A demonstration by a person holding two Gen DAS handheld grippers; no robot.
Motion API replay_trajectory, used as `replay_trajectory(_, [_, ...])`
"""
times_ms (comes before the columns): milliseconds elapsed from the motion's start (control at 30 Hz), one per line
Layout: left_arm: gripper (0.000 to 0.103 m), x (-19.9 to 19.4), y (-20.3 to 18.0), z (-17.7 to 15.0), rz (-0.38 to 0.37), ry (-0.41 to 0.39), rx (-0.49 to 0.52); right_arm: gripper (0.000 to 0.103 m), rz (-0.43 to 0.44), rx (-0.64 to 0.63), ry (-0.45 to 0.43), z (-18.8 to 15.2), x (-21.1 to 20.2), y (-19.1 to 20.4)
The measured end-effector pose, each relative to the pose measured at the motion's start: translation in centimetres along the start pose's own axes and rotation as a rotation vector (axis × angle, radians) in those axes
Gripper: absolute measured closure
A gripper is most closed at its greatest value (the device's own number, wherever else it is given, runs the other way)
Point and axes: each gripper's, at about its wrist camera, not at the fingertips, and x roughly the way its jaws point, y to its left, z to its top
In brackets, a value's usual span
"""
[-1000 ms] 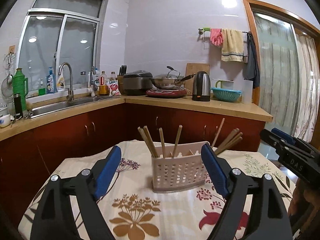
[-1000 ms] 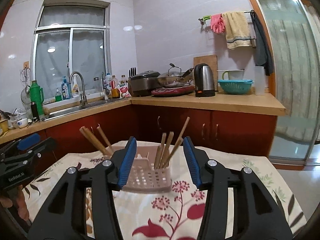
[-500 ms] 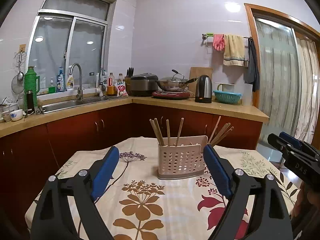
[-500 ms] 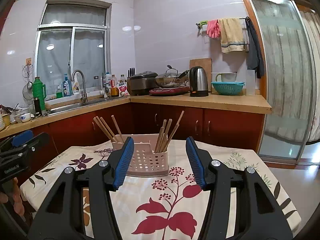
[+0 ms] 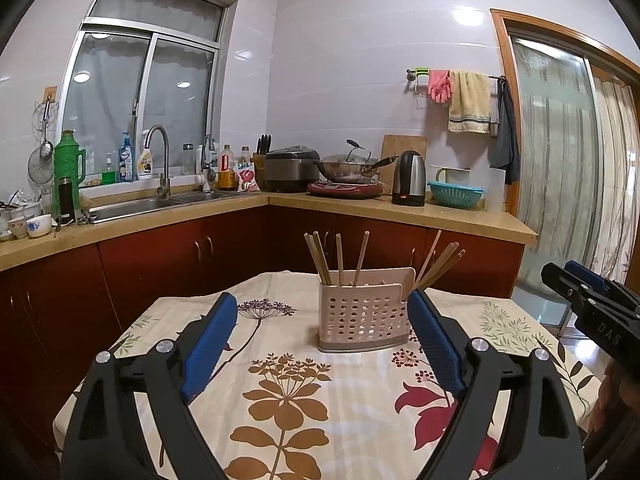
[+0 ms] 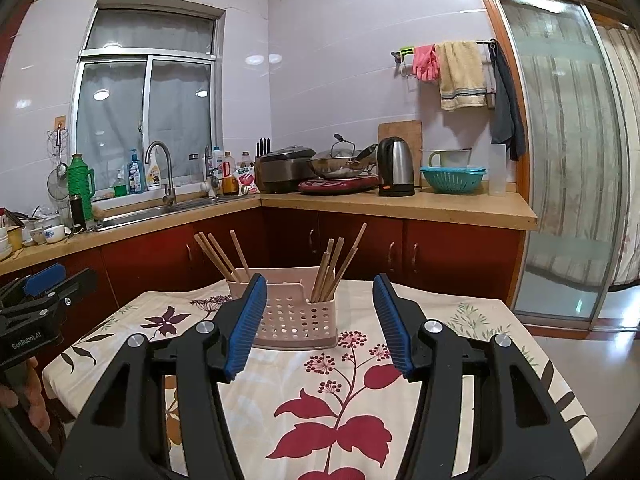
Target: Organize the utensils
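Observation:
A pink perforated utensil holder (image 5: 362, 316) stands on the table with the floral cloth (image 5: 288, 396). Several wooden chopsticks (image 5: 340, 258) stand in its two end compartments. It also shows in the right wrist view (image 6: 292, 318) with chopsticks (image 6: 334, 266) in it. My left gripper (image 5: 322, 320) is open and empty, held back from the holder. My right gripper (image 6: 318, 300) is open and empty, also short of the holder. Each gripper shows at the edge of the other's view: the right one (image 5: 588, 300), the left one (image 6: 36, 304).
Behind the table runs an L-shaped counter (image 5: 400, 210) with red cabinets, a sink (image 5: 136, 206), a wok (image 5: 348, 168), a kettle (image 5: 410, 178) and a teal basket (image 5: 456, 194). A sliding glass door (image 6: 560, 160) is at the right.
Both grippers have pulled back and risen from the holder, which now looks smaller and farther. The jaws stay open and empty.

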Motion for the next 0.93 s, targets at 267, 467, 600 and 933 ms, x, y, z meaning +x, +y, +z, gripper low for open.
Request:
replay_trajectory(267, [0.017,0.1,-0.4,-0.2,-0.008,0.026,0.022,0.049,-0.001,0.000,-0.001,0.0,-0.6,-0.3])
replay_trajectory(467, [0.011,0.2,-0.7,-0.6,0.039,0.019,0.027,0.049,-0.001,0.001,0.010,0.0,-0.6,-0.7])
replay_trajectory(600, [0.011,-0.2,-0.5,-0.5,0.013,-0.007,0.031,0.049,-0.004,0.002,0.018,0.0,-0.2,-0.7])
replay_trajectory(933, [0.011,0.5,0.3,-0.1,-0.017,-0.011,0.009,0.047,-0.012,0.009,0.024,-0.1,0.5,-1.1])
